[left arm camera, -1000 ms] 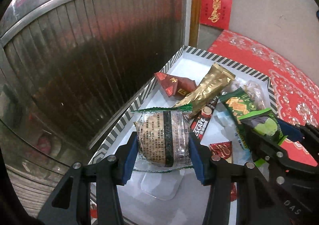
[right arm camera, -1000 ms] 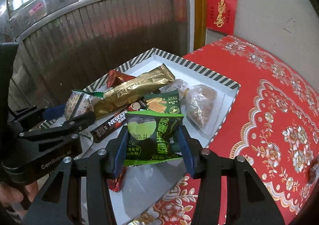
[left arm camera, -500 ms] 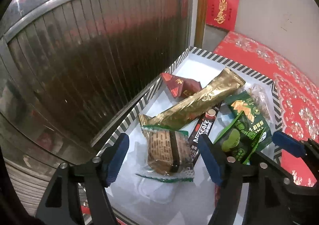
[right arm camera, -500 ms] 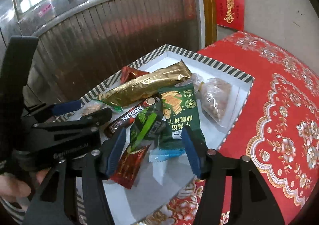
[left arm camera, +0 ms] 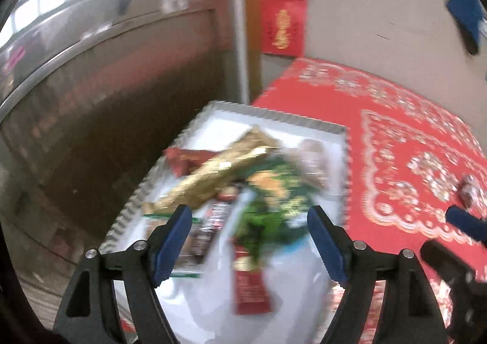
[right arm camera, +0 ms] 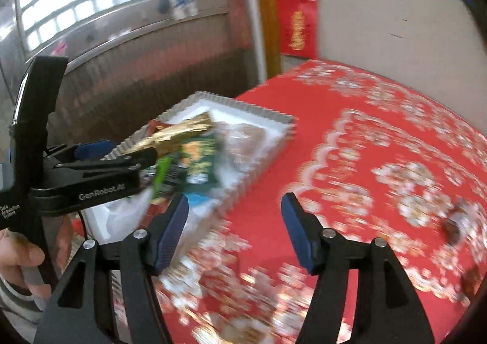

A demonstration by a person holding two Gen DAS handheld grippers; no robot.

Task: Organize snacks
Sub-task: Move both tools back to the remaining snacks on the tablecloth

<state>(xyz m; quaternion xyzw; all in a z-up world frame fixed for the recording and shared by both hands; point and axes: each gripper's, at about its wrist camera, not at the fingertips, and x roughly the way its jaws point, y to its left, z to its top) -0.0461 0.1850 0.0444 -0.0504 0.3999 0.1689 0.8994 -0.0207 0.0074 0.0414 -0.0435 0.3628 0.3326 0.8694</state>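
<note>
A white tray with a striped rim [left arm camera: 283, 117] [right arm camera: 261, 114] lies on the red tablecloth and holds a pile of snacks: a gold bar [left arm camera: 219, 173] [right arm camera: 176, 131], green packets [left arm camera: 274, 191] [right arm camera: 197, 158], a red packet [left arm camera: 251, 292] and a clear-wrapped snack [right arm camera: 243, 137]. My left gripper [left arm camera: 251, 243] is open and empty above the tray's near end. My right gripper [right arm camera: 234, 231] is open and empty over the cloth, right of the tray. Both views are blurred by motion. A small wrapped snack [left arm camera: 470, 194] [right arm camera: 456, 222] lies on the cloth at the far right.
The red patterned tablecloth [right arm camera: 380, 146] spreads to the right of the tray. A corrugated metal shutter [left arm camera: 106, 106] stands just left of the tray. A grey wall with red paper hangings [left arm camera: 283, 24] is behind. The left gripper's body [right arm camera: 91, 179] shows in the right wrist view.
Both grippers have let go of their packets into the tray and opened. Both have pulled back and swung right; the right gripper is now over the cloth.
</note>
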